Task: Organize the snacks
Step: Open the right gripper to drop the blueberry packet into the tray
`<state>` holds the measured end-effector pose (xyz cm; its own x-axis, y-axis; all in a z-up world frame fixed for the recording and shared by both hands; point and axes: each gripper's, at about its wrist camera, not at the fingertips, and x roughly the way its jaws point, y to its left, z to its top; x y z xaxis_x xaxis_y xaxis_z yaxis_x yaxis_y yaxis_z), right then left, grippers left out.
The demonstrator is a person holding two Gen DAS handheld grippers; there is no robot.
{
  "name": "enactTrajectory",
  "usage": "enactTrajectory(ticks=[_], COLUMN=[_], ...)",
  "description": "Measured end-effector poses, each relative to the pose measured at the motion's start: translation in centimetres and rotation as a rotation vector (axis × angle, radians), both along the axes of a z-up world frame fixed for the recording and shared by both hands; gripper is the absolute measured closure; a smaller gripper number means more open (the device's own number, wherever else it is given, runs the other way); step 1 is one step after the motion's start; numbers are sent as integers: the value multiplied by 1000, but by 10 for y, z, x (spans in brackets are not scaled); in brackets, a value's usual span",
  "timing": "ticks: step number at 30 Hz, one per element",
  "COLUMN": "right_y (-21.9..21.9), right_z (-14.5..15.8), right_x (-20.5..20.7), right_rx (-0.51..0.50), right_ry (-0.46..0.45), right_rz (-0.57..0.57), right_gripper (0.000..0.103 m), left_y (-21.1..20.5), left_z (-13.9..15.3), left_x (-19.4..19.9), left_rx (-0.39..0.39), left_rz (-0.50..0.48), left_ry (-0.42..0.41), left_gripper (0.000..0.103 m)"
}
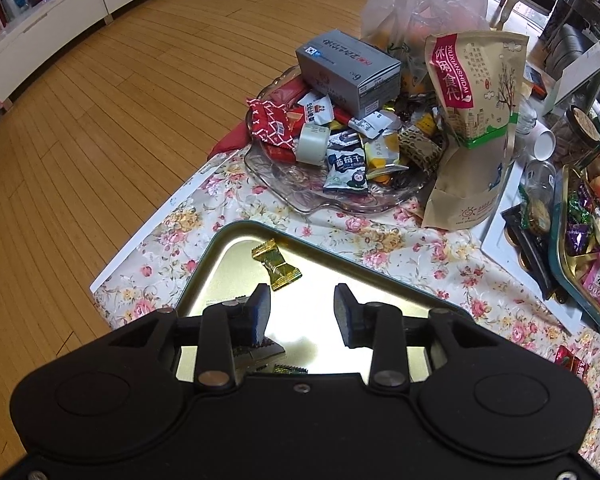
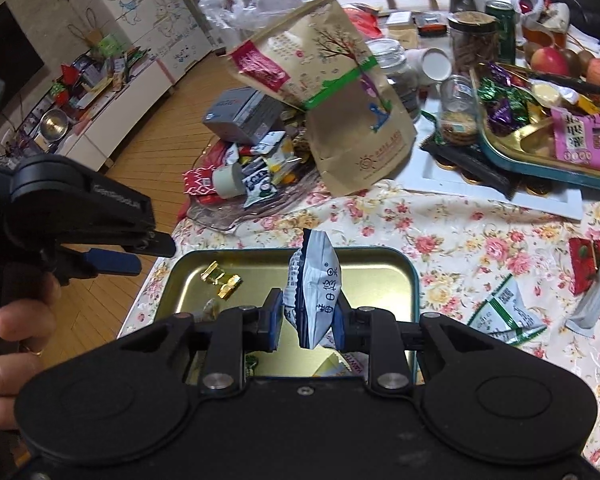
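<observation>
Left claw (image 1: 302,312) hangs over the shallow gold-lined rectangular tin with teal rim (image 1: 384,264), jaws apart, nothing between the blue pads. No earlier view to compare. A gold-and-green foil-wrapped candy (image 1: 276,265) lies flat on the tin floor just ahead of the left fingertip, not touching it.

Right claw (image 2: 306,314) is clamped narrow on a small white-and-blue snack packet with printed characters (image 2: 314,290); packet stands on edge between the pads, above the same tin (image 2: 400,258). The foil candy (image 2: 222,281) sits in the tin's far left part.

From the right wrist view the left claw (image 2: 148,254) shows at the left edge, a hand (image 2: 16,344) gripping its handle.

Bench has a floral cloth (image 1: 380,240). Beyond the tin: clear glass dish (image 1: 284,184) heaped with mixed wrapped snacks, grey carton (image 1: 350,68) on top, tall brown kraft stand-up pouch (image 1: 476,120) just right of the dish. Second teal tin of sweets (image 2: 540,162) at far right.
</observation>
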<state>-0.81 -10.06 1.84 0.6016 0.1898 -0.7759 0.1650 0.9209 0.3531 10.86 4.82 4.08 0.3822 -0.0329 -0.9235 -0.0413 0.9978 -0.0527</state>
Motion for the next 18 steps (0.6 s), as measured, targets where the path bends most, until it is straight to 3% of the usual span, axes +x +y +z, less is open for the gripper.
enactTrajectory(ticks=[2, 4, 8, 18], right_y=[5, 8, 10, 2], right_z=[3, 8, 16, 8], right_x=[0, -2, -5, -5], right_rx=[4, 11, -3, -54], right_ry=[-25, -65, -107, -74], right_rz=[23, 32, 59, 3], right_gripper=[72, 53, 53, 53], left_y=[1, 2, 3, -9], left_z=[0, -1, -1, -4], left_x=[0, 0, 1, -4], left_rx=[2, 8, 8, 32], left_rz=[5, 8, 10, -41], left_ry=[2, 1, 5, 6], left_gripper=[58, 58, 58, 58])
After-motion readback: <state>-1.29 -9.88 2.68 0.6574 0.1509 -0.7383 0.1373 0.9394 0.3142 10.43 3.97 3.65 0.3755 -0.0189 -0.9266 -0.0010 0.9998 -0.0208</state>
